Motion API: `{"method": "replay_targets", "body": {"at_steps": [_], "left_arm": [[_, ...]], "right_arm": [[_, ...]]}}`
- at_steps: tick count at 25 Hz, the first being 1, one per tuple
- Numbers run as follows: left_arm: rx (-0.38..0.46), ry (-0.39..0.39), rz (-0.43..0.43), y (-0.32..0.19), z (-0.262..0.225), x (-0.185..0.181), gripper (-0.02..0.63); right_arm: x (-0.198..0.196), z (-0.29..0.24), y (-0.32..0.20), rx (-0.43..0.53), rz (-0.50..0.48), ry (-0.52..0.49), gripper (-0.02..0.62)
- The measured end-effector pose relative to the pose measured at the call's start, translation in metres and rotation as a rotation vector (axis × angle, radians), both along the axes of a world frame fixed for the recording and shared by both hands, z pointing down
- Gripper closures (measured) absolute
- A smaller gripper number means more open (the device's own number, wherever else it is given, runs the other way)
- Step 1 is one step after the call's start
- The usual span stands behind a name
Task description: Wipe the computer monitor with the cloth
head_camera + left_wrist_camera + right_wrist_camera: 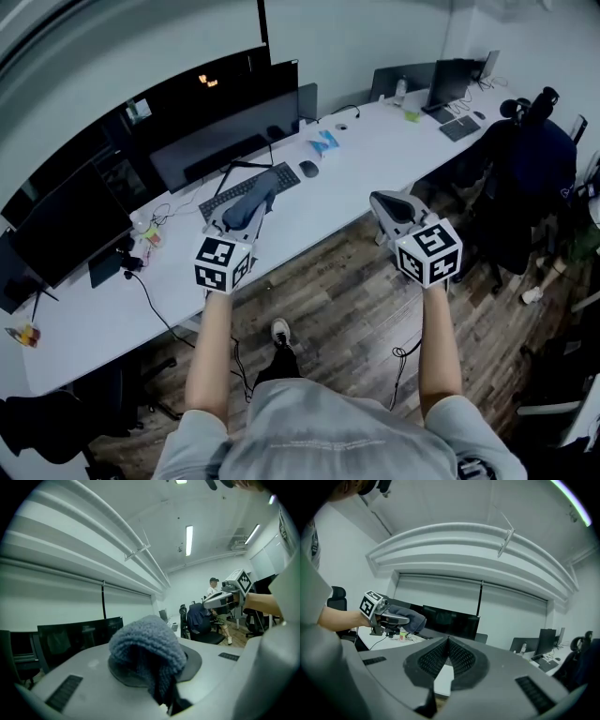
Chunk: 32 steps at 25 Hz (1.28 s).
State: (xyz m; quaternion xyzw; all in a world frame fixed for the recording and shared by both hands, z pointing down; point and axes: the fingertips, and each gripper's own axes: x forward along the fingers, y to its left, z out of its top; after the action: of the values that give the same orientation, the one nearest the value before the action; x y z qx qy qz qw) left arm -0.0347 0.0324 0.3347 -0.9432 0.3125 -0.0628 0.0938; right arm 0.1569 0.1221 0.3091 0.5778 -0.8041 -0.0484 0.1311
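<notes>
Left tool [259, 201] clamped on the grey fleecy cloth [147, 646], held in the air in front of the dark monitor [220, 141], over the keyboard [281, 175] on the white desk [356, 155]. Right tool [448, 642] has its jaws together with nothing between, farther from the monitor, past the desk edge. Marker cubes [223, 263] carry square codes; shirt [319, 433] print is too small to read. Only the left gripper view shows a person in a cap [213, 587].

No legible text anywhere; print on shirt [314, 441] too faint to read.
</notes>
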Motion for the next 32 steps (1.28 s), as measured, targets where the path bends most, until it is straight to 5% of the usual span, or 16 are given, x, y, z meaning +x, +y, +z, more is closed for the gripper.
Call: {"method": "replay_targets", "body": {"at_steps": [16, 24, 32], "left_arm": [[-0.008, -0.038, 0.131, -0.253, -0.016, 0.064, 0.549], [-0.012, -0.041, 0.173, -0.317, -0.016, 0.092, 0.549], [-0.003, -0.065, 0.135, -0.366, -0.021, 0.144, 0.549]], "right_arm": [[0.036, -0.02, -0.236, 0.009, 0.106, -0.003, 0.594], [0.049, -0.002, -0.302, -0.047, 0.083, -0.041, 0.594], [0.103, 0.005, -0.367, -0.051, 0.062, -0.056, 0.594]]}}
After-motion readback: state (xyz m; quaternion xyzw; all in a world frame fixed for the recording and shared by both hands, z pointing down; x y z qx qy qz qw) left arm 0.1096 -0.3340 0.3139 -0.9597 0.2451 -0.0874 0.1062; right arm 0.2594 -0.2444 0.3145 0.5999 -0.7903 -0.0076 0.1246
